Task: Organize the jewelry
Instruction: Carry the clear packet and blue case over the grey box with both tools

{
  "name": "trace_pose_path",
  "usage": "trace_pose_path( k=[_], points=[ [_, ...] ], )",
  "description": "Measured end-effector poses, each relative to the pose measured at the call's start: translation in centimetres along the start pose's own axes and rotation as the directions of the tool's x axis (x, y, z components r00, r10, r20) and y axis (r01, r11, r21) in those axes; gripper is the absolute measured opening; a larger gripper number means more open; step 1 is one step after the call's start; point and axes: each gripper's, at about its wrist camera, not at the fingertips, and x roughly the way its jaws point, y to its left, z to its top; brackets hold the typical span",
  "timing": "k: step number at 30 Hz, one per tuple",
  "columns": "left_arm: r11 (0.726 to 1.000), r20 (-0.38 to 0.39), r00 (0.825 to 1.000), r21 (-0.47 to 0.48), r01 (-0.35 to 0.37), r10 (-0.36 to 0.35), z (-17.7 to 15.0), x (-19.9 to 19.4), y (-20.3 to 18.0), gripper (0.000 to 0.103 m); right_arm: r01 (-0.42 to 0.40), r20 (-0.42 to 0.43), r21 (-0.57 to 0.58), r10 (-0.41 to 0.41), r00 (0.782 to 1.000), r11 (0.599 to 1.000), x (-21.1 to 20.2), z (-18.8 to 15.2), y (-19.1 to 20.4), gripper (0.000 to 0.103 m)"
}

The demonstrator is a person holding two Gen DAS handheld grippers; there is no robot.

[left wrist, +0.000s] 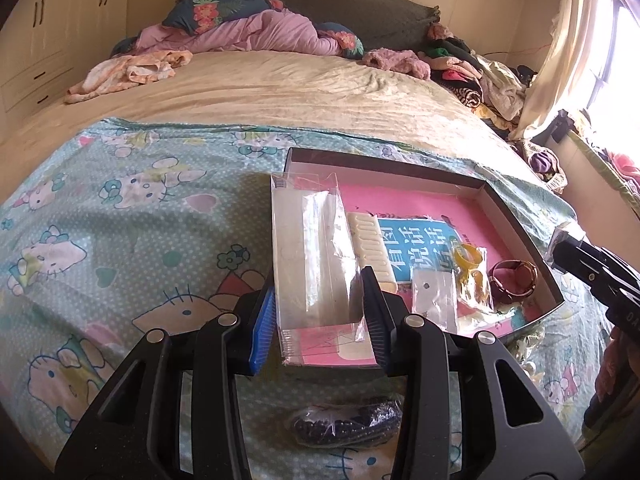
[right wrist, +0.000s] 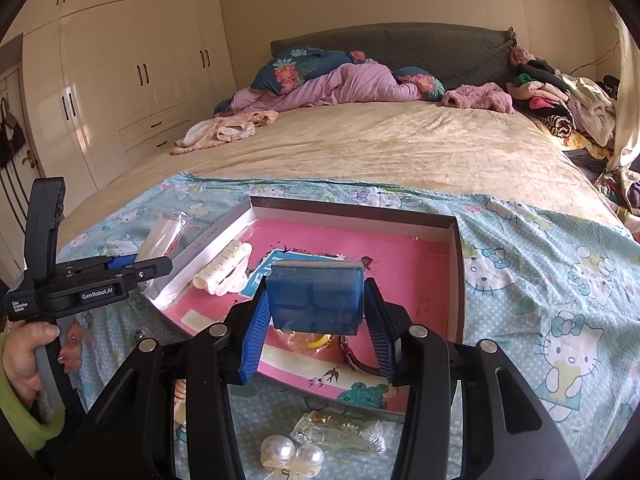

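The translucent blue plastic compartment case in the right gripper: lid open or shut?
Shut, as far as visible: the translucent blue plastic compartment case shows its lid flat and flush on the body, held between the right gripper fingers above the shallow pink-lined cardboard tray.

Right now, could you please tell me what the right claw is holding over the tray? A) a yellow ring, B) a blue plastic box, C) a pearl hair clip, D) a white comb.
B: the right claw is shut on the blue plastic box, gripped between both fingers above the tray.
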Motion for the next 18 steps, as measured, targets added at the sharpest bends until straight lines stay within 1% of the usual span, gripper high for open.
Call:
trace_pose_path(
  k=[8, 18],
  points=[
    [1.000, -0.019, 1.000, 0.019, -0.009, 0.009, 0.1, 1.1, -0.6, 0.032, 0.011, -0.031, 0.002, -0.011, 0.999, 1.000, 1.7, -0.1, -0.3, 0.044],
    [0.999, -0.040, 0.999, 0.045, 0.006, -0.004, -0.2, 2.1, -1.5, 0.032, -0.006, -0.085, -0.016, 0.004, 0.996, 1.000, 3.6, -1.1, 0.5, 0.044]
  ],
)
